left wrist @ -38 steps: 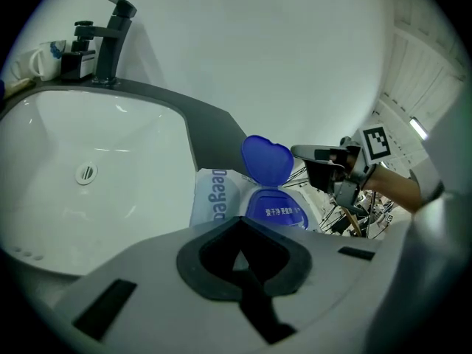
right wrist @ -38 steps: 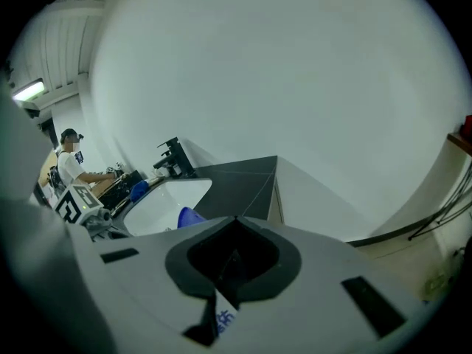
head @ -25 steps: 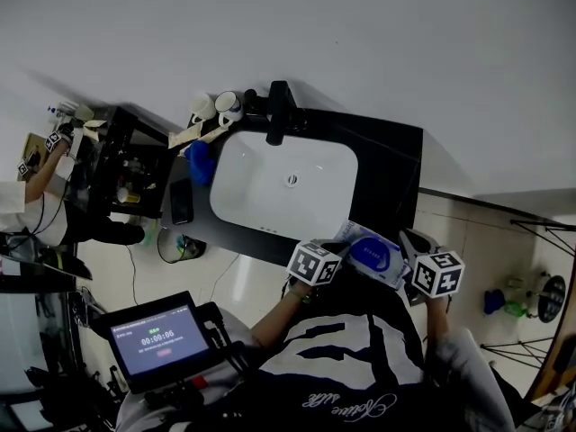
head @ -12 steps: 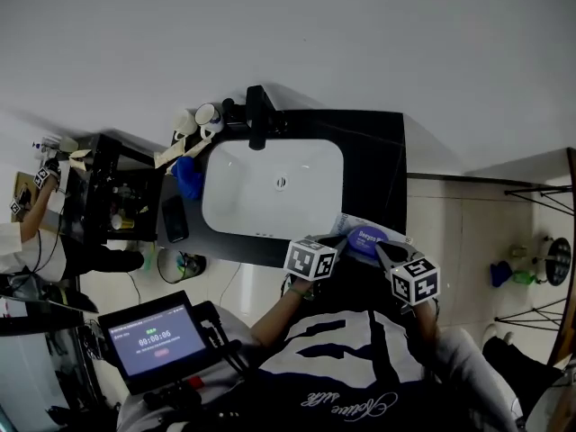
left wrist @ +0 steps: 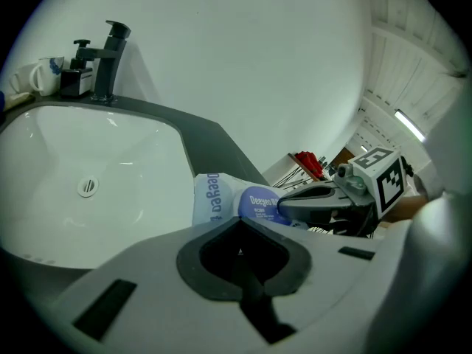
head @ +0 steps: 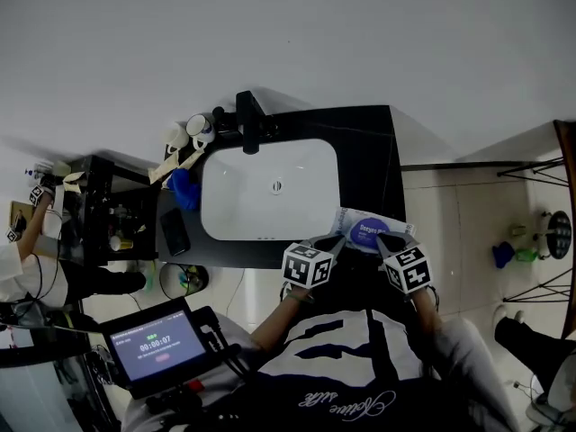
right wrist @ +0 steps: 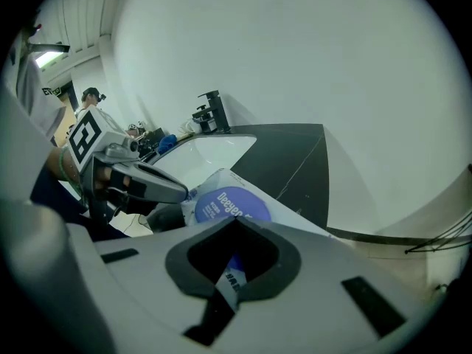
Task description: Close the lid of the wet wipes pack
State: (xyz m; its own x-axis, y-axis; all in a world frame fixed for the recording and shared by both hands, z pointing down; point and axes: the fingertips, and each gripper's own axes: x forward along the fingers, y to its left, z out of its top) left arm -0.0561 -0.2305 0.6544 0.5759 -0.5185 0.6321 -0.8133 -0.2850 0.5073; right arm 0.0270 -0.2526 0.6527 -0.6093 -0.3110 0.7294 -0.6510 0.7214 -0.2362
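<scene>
The wet wipes pack (head: 367, 230), white with a blue oval lid (right wrist: 233, 204), lies on the black counter (head: 373, 156) right of the basin, at the front edge. In the head view my left gripper (head: 335, 242) reaches its near left corner and my right gripper (head: 383, 240) its near right side. The left gripper view shows my left gripper (left wrist: 240, 224) shut and empty just short of the pack (left wrist: 221, 201), with the right gripper (left wrist: 285, 206) lying over the lid's right part. My right gripper (right wrist: 237, 231) is shut, with a white printed strip of the pack in its seam.
A white basin (head: 268, 190) fills the counter's middle, with a black tap (head: 247, 119) and two mugs (head: 186, 131) behind it. A blue cloth (head: 182, 187) and a dark phone (head: 175, 230) lie left. A person (head: 27, 232) works at the far left.
Both grippers have drawn closer together round the pack, the right one shifting left. The pack now sits a little farther from me, and the head view has swung right.
</scene>
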